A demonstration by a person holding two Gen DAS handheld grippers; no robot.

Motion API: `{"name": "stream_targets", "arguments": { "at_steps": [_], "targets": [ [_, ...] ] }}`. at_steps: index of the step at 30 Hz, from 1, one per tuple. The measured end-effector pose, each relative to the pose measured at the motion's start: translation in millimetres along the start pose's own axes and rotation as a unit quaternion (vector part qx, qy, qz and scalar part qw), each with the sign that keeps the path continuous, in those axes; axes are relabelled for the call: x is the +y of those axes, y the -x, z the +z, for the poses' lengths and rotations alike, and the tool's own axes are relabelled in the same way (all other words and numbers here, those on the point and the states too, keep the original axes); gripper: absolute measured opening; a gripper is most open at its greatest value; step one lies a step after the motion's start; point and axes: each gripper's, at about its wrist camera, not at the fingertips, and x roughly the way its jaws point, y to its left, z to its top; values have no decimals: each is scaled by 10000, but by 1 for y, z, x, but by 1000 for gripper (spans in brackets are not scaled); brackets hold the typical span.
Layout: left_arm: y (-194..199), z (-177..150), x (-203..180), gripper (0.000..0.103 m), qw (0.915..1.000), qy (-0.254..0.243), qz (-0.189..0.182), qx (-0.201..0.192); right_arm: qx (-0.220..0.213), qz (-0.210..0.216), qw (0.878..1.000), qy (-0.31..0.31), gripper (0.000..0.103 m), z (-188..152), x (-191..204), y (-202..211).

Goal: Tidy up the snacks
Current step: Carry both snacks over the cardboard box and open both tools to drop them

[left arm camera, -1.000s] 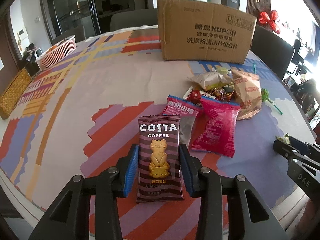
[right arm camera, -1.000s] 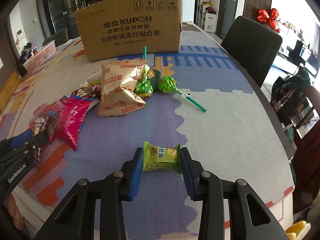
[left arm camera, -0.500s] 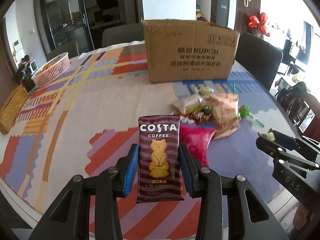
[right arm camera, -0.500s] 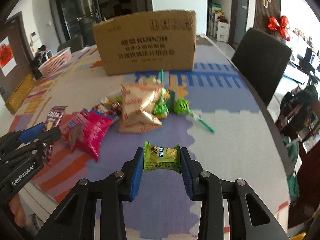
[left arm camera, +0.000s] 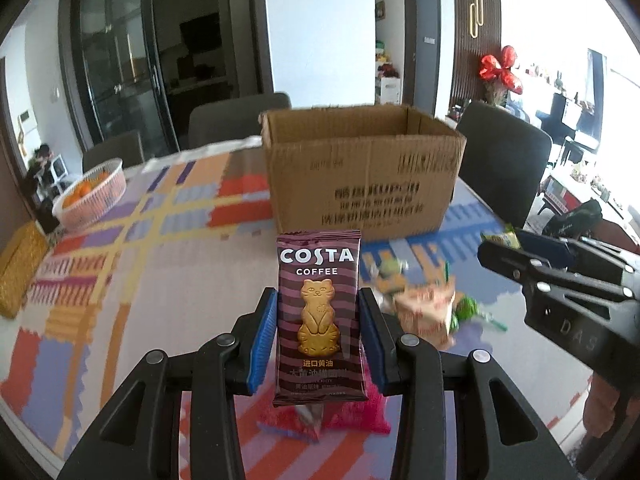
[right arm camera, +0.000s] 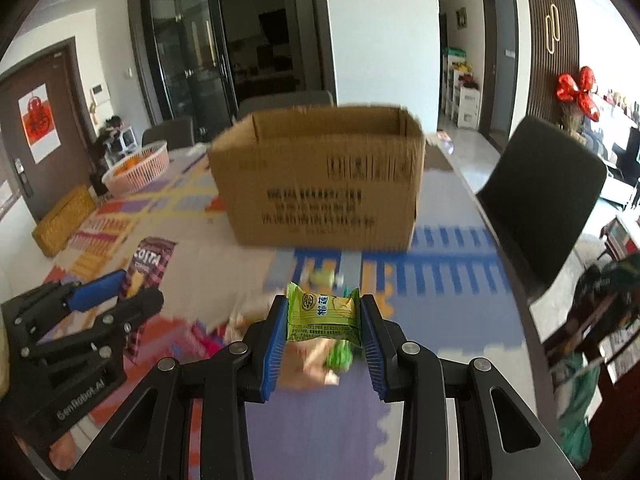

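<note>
My left gripper is shut on a brown striped Costa Coffee biscuit packet and holds it upright in the air above the table. My right gripper is shut on a small green snack packet, also lifted. An open cardboard box stands ahead of both; it also shows in the right wrist view. A pile of snacks lies on the table below: a tan bag, green lollipops and a pink packet. The right gripper shows at the right of the left wrist view.
A pink basket with oranges and a yellow woven box sit at the table's far left. Dark chairs stand behind and to the right of the table. The patterned tablecloth covers the table.
Both grippers have risen from the table with their packets and moved toward the cardboard box, whose open top now shows. The snack pile has dropped below the grippers.
</note>
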Motion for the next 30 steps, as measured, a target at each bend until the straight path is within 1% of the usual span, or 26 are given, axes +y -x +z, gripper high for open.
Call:
{"name": "stream_targets", "arguments": {
  "at_steps": [6,11,15,16,19,23,25,30],
  "targets": [
    [-12,39,-4,40,9995,-178,-4,-259,-339,-43,9994,36,37,41,-7,-6],
    [-23,80,-3,40,9985,-237,-55,-493,-489,-26,9988,33,37,71,-13,-12],
    [-34,109,-2,40,9980,-275,-66,-566,-625,14,9980,106,37,100,-16,-18],
    [-39,119,-1,40,9981,-287,-76,-547,-631,7,9979,136,37,106,-16,-20],
    [-51,134,2,40,9984,-267,-172,-477,-629,23,9979,181,37,125,-18,-30],
    [-73,154,6,40,9990,-264,-250,-250,-511,125,9984,198,37,145,-20,-46],
    [-83,161,6,40,9989,-331,-265,-181,-450,107,9986,275,37,154,-21,-57],
    [-111,172,6,40,9982,-416,-383,209,-260,108,9992,279,37,170,-27,-82]
  ]
}}
